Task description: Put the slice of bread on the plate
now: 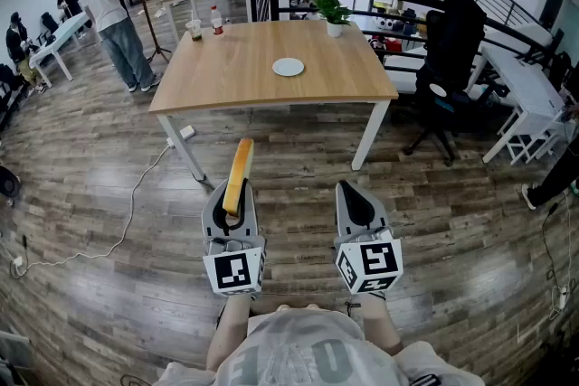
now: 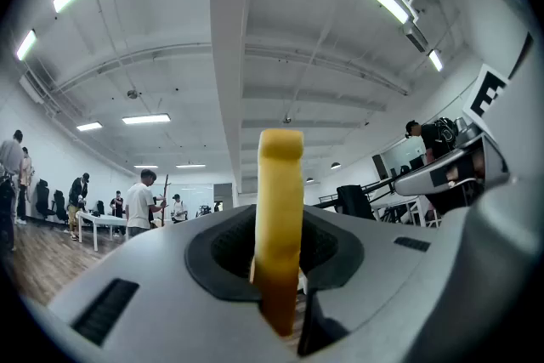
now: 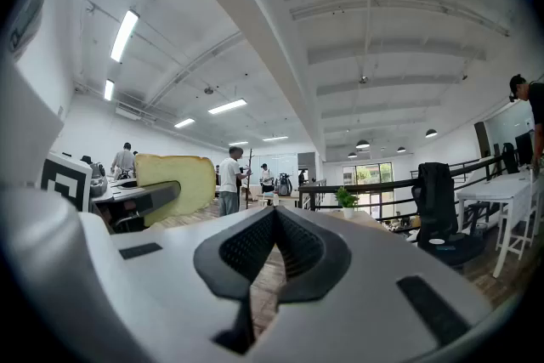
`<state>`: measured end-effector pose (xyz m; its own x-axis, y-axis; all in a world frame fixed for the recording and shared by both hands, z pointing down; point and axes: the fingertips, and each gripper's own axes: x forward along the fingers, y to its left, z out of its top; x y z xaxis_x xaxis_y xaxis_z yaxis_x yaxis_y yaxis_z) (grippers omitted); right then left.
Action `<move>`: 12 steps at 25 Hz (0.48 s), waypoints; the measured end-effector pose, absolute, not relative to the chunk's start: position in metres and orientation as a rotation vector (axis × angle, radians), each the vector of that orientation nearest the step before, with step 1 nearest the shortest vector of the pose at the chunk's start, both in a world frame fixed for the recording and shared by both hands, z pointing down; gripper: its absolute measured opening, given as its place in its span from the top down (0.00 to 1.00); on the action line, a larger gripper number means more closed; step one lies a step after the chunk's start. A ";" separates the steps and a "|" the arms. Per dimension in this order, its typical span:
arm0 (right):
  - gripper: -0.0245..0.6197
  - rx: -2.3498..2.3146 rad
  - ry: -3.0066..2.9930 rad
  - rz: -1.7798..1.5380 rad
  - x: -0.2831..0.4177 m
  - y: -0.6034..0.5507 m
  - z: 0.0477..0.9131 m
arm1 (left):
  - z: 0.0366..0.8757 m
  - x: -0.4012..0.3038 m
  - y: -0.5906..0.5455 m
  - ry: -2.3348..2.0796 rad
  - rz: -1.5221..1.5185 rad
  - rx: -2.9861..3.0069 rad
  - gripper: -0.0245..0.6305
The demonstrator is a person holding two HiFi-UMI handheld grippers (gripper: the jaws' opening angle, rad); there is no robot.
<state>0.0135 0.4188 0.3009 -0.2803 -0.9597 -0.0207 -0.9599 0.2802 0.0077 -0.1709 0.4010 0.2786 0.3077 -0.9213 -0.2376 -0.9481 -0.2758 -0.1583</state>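
The slice of bread (image 1: 240,174) stands on edge between the jaws of my left gripper (image 1: 230,196), which is shut on its lower end. In the left gripper view the yellow slice (image 2: 280,208) rises upright from the gripper (image 2: 276,268). My right gripper (image 1: 359,203) is level beside it, shut with nothing between its jaws, which also meet empty in its own view (image 3: 274,212). That view shows the bread (image 3: 178,181) side-on at the left. The small white plate (image 1: 289,66) lies on the wooden table (image 1: 235,77), well ahead of both grippers.
A potted plant (image 1: 334,14), a bottle (image 1: 216,20) and a cup (image 1: 194,30) stand at the table's far edge. A black office chair (image 1: 448,59) is to the right, a standing person (image 1: 113,9) to the left. A cable (image 1: 127,221) trails across the wooden floor.
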 end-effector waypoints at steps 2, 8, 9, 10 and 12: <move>0.94 -1.874 2.509 0.034 0.015 0.421 0.301 | 0.278 -0.169 0.404 1.701 0.139 -2.305 0.82; 0.94 -1.863 2.524 0.038 0.017 0.424 0.303 | 0.283 -0.165 0.408 1.711 0.126 -2.311 0.82; 0.94 -1.863 2.524 0.033 0.017 0.424 0.304 | 0.283 -0.165 0.409 1.712 0.124 -2.311 0.82; 0.94 -1.864 2.524 0.028 0.018 0.424 0.305 | 0.284 -0.164 0.409 1.713 0.123 -2.311 0.82; 0.94 -1.866 2.522 0.028 0.021 0.424 0.307 | 0.286 -0.163 0.409 1.718 0.121 -2.308 0.82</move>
<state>0.0213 0.4242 0.3069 -0.2927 -0.9561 -0.0138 -0.9562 0.2925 0.0120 -0.1625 0.4089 0.2856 0.2969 -0.9291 -0.2204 -0.9508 -0.2662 -0.1584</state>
